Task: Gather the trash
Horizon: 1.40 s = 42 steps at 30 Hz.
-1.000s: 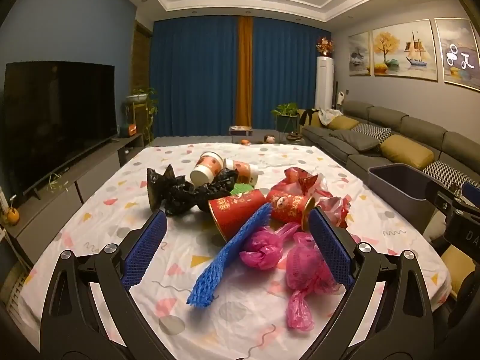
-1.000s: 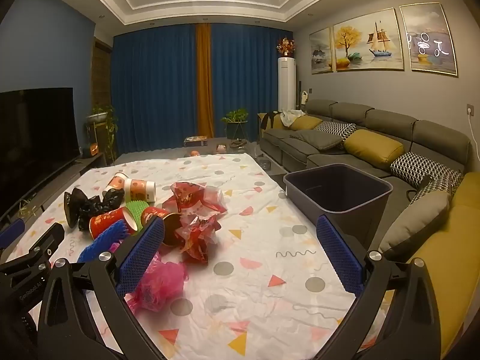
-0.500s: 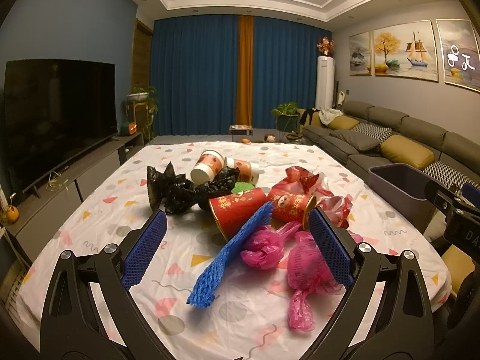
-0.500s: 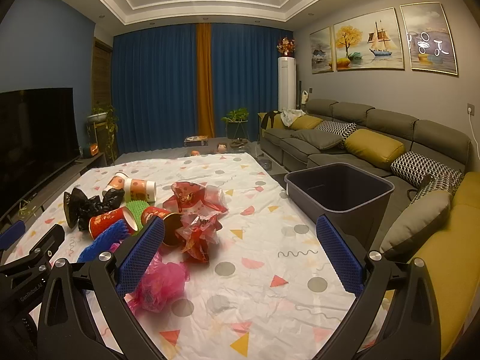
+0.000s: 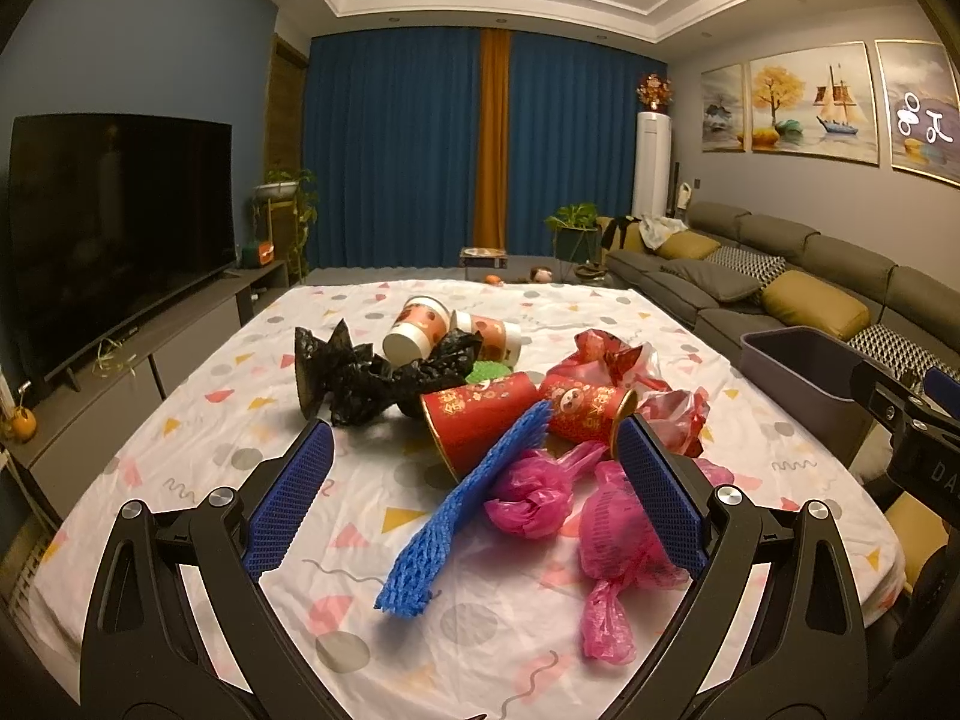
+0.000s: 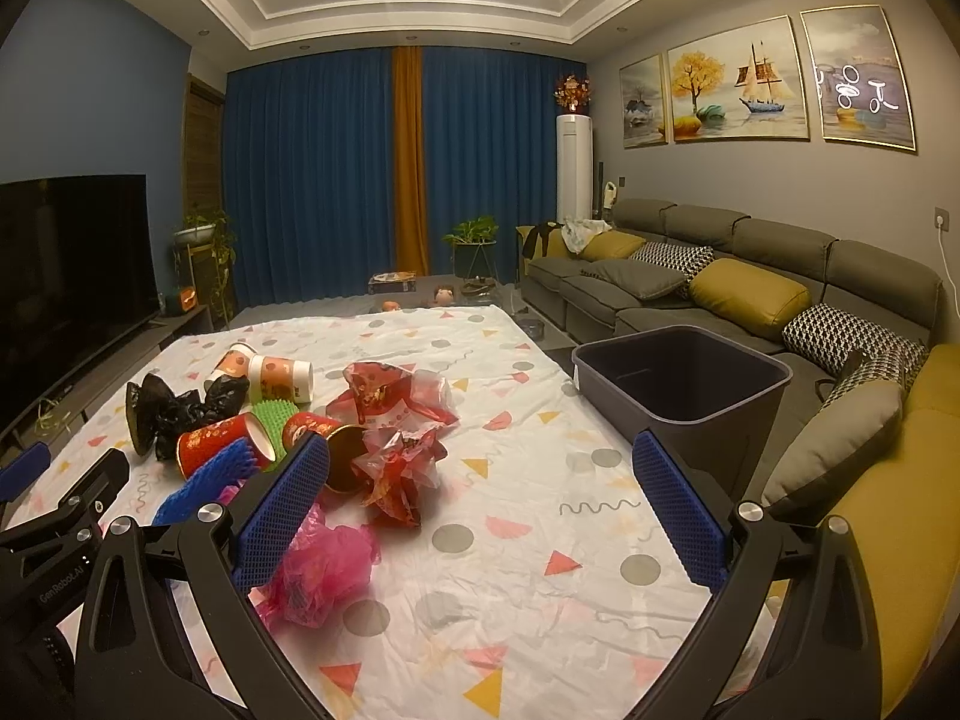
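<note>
On the table [image 5: 198, 420], a heap of trash: blue foam net [image 5: 465, 501], pink bags [image 5: 606, 531], red cups [image 5: 480, 423], black bag [image 5: 360, 375], two pale cups [image 5: 420, 330], red wrappers [image 5: 618, 354]. Beside the table's right edge, just off it, an empty grey bin [image 6: 684, 381]. Left gripper [image 5: 474, 498] spread wide and empty, hovering with the net and pink bags framed between the blue pads. Right gripper [image 6: 480, 513] likewise released, holding nothing, above bare cloth between heap and bin, a pink bag [image 6: 324, 567] by its left pad. Compared with a second ago, almost nothing different: heap undisturbed, views only slightly shifted, the left perhaps a touch nearer the net. So, by the look of it, collecting not yet begun; nothing in the bin. Probable first pick: net or pink bag, both light and crushable, likely to snag a neighbour when lifted.
</note>
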Available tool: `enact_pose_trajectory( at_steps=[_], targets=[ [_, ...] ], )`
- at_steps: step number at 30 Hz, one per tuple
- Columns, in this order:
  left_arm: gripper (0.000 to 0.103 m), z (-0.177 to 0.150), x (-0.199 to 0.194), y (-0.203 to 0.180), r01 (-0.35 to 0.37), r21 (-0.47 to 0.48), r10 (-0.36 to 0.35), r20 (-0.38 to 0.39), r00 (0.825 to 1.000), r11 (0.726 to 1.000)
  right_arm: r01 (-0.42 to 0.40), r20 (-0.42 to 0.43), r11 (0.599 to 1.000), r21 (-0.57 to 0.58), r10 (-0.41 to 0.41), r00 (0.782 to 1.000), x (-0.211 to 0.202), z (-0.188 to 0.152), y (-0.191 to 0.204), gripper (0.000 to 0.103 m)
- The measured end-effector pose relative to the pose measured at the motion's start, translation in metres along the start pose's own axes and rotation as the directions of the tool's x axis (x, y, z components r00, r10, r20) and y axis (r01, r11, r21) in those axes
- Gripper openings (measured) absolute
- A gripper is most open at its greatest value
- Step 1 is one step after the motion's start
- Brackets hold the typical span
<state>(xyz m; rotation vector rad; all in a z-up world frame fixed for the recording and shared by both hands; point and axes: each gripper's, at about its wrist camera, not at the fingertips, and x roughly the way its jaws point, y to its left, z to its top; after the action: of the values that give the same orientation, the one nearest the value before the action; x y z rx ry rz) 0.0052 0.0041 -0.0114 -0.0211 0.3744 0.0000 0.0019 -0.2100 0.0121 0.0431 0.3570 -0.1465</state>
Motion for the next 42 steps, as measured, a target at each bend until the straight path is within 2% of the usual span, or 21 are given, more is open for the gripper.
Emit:
enact_pose_trajectory(
  at_steps=[42],
  targets=[
    [0.094, -0.0082, 0.0063, 0.0015, -0.002, -0.008, 0.002, -0.006, 1.000, 1.000, -0.013, 0.014, 1.000, -0.005, 0.013, 1.000, 0.0041, -0.0053, 0.0059, 0.098]
  ],
)
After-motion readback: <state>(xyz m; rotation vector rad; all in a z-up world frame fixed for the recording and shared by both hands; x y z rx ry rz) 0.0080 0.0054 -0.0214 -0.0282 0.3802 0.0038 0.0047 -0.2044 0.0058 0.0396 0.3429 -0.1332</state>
